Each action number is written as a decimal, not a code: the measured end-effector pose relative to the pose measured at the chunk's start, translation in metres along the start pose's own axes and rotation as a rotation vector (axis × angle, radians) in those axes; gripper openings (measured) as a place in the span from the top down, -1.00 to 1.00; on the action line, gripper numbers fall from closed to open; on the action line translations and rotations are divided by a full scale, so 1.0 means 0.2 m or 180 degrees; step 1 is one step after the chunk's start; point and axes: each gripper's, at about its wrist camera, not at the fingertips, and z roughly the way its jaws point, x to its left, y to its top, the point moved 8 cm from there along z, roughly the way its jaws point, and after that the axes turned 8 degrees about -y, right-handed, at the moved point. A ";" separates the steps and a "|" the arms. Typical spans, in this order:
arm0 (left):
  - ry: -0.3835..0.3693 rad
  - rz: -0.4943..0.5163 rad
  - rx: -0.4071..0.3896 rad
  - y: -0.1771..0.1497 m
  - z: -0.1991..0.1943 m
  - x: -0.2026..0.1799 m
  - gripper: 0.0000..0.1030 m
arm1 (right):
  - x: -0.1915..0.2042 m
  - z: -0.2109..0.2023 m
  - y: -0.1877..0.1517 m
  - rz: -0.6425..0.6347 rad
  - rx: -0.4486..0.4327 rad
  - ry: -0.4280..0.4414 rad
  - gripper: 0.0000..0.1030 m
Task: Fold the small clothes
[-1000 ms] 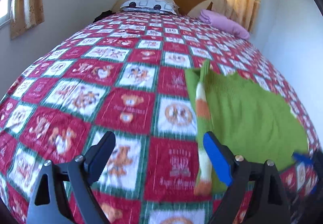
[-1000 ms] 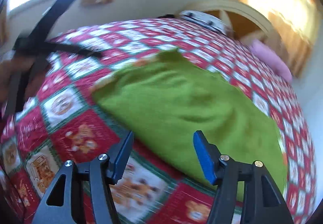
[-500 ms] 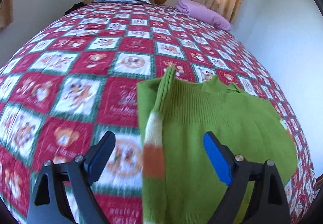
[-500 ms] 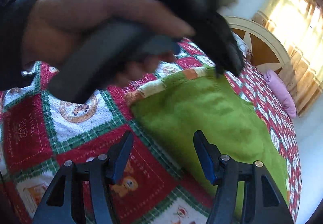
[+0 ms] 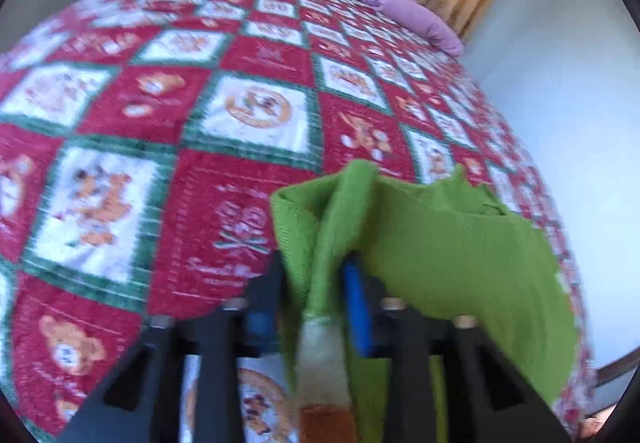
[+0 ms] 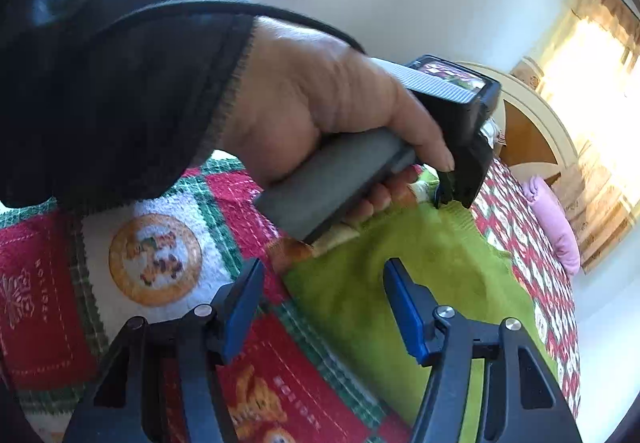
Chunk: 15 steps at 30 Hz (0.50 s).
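the green sweater (image 5: 460, 243) lies on the quilted bed (image 5: 160, 91) toward its right side, near the foot edge, with its striped sleeve (image 5: 320, 339) doubled over the left border of the body. a second ago that sleeve lay loose ahead of wide-spread jaws; now the left gripper (image 5: 316, 291) has come in over it and its jaws are closing, with the sleeve and a fold of the green knit bunched between the blue pads, the cloth already puckered up there. that looks like the start of a fold: with this edge caught, the side can be carried across the body. the left gripper points steeply down at the bed, and in the right wrist view the person's left hand (image 6: 320, 115), dark sleeve above it, is wrapped round the grey handle just over the sweater's near corner. the right gripper (image 6: 324, 307) hovers above the sweater's lower edge, jaws apart and empty, tilted down toward the cloth, not yet touching it.
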 end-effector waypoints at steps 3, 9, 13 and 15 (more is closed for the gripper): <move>-0.0087 -0.0043 0.0042 0.01 0.00 -0.01 0.68 | 0.01 0.01 0.00 0.0080 0.0038 0.0088 0.33; -0.0201 -0.0219 0.0090 0.03 -0.03 -0.01 0.70 | -0.02 -0.04 -0.03 0.0335 0.0125 0.0357 0.74; -0.0197 -0.0258 0.0104 0.04 -0.05 -0.03 0.71 | -0.09 -0.11 -0.03 0.0487 0.0064 0.0372 0.82; -0.0194 -0.0265 0.0101 0.05 -0.06 -0.05 0.71 | -0.14 -0.14 -0.05 0.0624 0.0043 0.0400 0.85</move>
